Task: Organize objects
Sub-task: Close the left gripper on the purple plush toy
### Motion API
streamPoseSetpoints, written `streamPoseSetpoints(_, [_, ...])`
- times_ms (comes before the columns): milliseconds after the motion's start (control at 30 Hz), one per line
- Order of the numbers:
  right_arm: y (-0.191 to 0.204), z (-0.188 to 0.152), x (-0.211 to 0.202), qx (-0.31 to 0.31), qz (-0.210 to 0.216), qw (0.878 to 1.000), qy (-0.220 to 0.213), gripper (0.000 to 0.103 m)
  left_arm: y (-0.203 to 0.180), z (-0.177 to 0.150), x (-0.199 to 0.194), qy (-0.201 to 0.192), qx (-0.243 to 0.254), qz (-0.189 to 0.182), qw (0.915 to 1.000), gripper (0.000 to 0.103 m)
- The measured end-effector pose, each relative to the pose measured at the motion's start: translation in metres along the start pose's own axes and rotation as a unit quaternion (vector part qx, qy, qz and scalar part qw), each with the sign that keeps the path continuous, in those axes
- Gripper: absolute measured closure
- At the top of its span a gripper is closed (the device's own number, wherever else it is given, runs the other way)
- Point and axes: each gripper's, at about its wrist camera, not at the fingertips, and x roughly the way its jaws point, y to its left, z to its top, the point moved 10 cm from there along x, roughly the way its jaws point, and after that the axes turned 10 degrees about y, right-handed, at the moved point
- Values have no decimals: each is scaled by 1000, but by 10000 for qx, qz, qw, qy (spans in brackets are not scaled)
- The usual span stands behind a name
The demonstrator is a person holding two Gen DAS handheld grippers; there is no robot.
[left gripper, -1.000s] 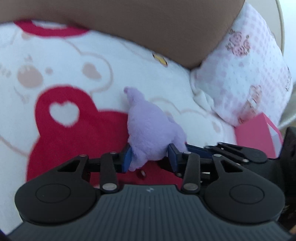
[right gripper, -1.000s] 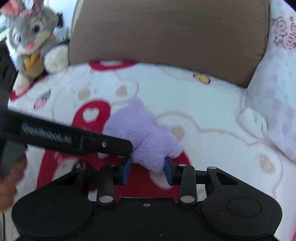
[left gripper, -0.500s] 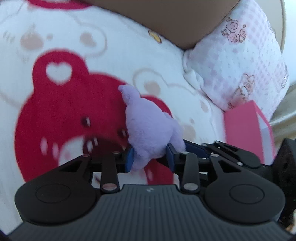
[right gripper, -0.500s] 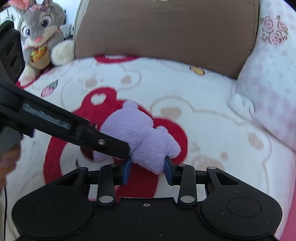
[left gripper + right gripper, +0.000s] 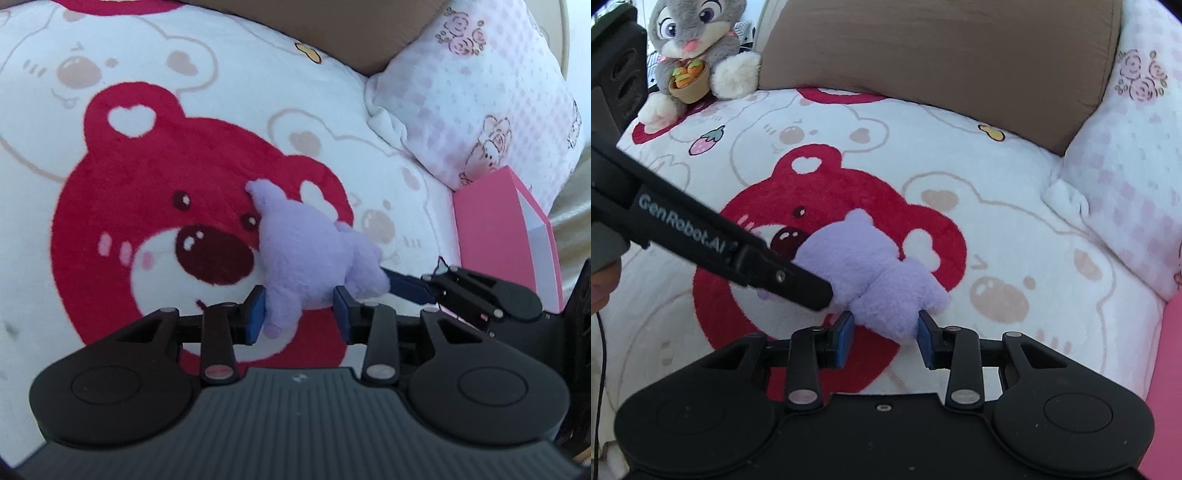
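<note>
A small purple plush toy hangs over a white blanket printed with a red bear, and both grippers hold it. My left gripper has its blue pads pressed into the toy's lower part, and its jaws are opening slightly. In the right wrist view the same toy sits between the pads of my right gripper, which is shut on its other end. The left gripper's black finger reaches in from the left. One blue right fingertip shows in the left view.
A pink box stands at the right edge beside a pink-checked pillow. A brown cushion lines the back. A grey rabbit plush sits at the far left corner. A hand shows at the left edge.
Both grippers, still holding the purple toy, have drawn back from the brown cushion. More of the red bear print and the pink box has come into view.
</note>
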Motion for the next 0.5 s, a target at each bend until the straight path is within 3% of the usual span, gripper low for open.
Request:
streamPoseSetpoints(167, [-1, -2, -3, 250, 175, 9995, -46, 62, 2, 2, -1, 49, -77, -87, 9999, 63])
streamPoseSetpoints(233, [-4, -4, -4, 386, 186, 9991, -23, 59, -5, -1, -1, 221, 167, -180, 9995, 63])
streamPoseSetpoints(300, [-6, -6, -5, 487, 292, 9984, -8, 56, -14, -4, -4, 308, 442, -42, 9985, 63])
streamPoseSetpoints(500, [-7, -11, -8, 960, 591, 9934, 195, 25, -12, -1, -5, 250, 369, 27, 9990, 56])
